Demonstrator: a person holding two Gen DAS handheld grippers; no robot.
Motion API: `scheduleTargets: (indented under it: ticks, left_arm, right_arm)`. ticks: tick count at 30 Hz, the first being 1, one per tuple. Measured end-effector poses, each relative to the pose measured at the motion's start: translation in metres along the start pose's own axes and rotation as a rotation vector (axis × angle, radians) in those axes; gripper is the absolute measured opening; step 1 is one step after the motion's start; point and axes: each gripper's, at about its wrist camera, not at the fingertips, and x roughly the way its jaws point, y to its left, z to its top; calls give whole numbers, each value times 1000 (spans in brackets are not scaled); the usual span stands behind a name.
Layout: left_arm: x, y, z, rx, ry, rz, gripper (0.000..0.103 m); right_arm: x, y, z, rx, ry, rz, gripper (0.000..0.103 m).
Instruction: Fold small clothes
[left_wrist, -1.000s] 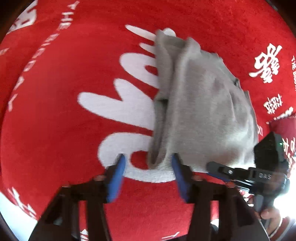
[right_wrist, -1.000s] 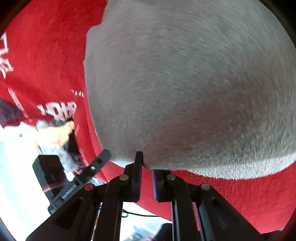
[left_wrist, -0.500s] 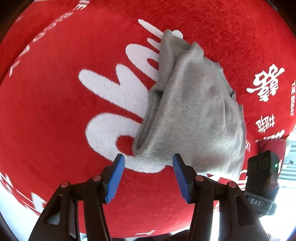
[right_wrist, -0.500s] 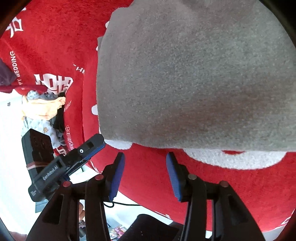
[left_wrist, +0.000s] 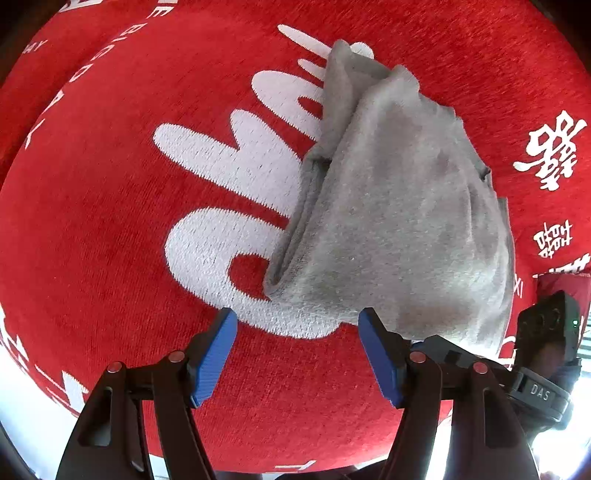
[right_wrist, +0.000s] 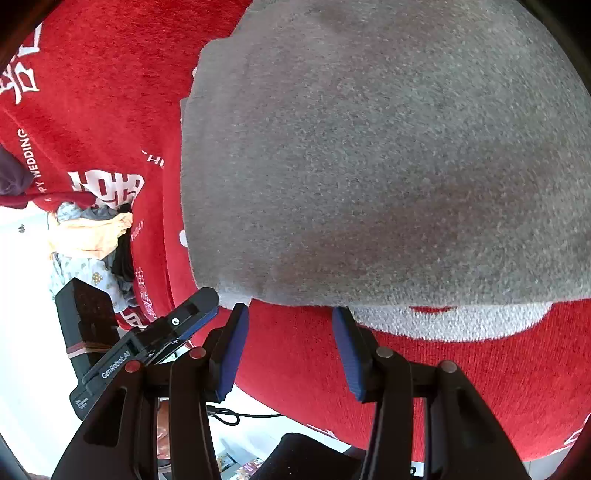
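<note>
Nearest to us, our left gripper (left_wrist: 297, 354) stands with its blue ribbed pads spread wide and nothing between them, just short of the near edge of the grey garment (left_wrist: 399, 229). Our right gripper (right_wrist: 291, 350) is likewise spread and empty, its pads just below the garment's near hem in the right wrist view. The garment lies folded on the red tablecloth (left_wrist: 92, 221), layers stacked, with a rolled double edge on its left side and a loose tail running toward the far end. It looks like soft, fuzzy fleece, thick and springy. The cloth beneath is plush red pile with large white woven lettering (left_wrist: 221, 177).

We judge that the springy layers could slide or open out if a pad catches only the top ply, and a drag across the pile could bunch the tablecloth. Farther off, at the tabletop edge, a heap of other clothes (right_wrist: 88, 236) waits.
</note>
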Motion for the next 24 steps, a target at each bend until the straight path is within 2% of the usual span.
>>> scheduleTargets:
  ticks: [7, 17, 21, 24]
  left_arm:
    - [5, -10, -3, 39, 6, 56, 69]
    - [3, -9, -3, 31, 5, 56, 69]
    - [0, -11, -3, 23, -1, 38, 69]
    - [-3, -11, -4, 6, -8, -19, 69]
  right_arm:
    - [-2, -1, 3, 13, -6, 7, 51]
    - [-4, -14, 8, 86, -43, 74, 51]
    - [-5, -19, 9, 110, -54, 103, 51]
    - [-6, -27, 9, 148, -65, 142, 51]
